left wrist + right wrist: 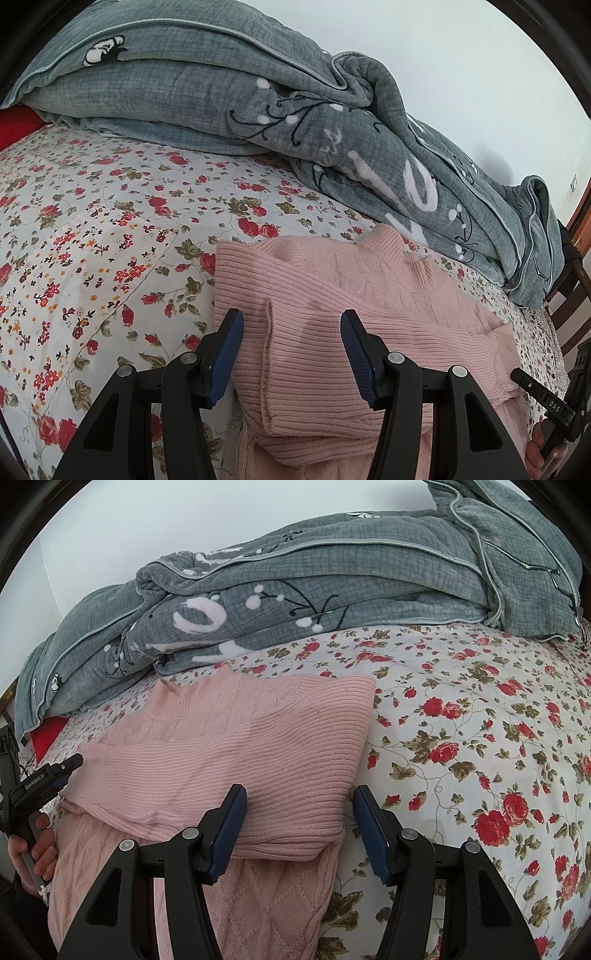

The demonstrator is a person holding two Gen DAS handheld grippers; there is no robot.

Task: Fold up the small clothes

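A pink sweater (332, 295) lies on the bed, on a sheet (92, 221) printed with small red flowers, and both of its sleeves are folded in across the chest so the ribbed cuffs overlap near the middle. Its high collar (417, 266) points toward a grey blanket (258, 92) that is heaped along the far side of the bed, just beside the sweater's neck. The left hand-held gripper (291, 354) hovers over the folded sleeve with its blue pads (225, 358) standing apart; the knit shows between them, but the pads do not press on it. The right hand-held gripper (299, 830) is much the same: its jaws are parted, the inner pad (227, 834) sits over the sleeve's edge and the outer one over the bare sheet, so the sweater's side edge runs between them without being pinched. From the right camera, the person's left hand (37, 849) can be seen at the picture's left edge, wrapped round a black handle. From the left camera, a bit of the right hand (543, 454) shows at the lower right corner. The lower body of the sweater, with its diamond cable pattern, lies flat toward the near edge.
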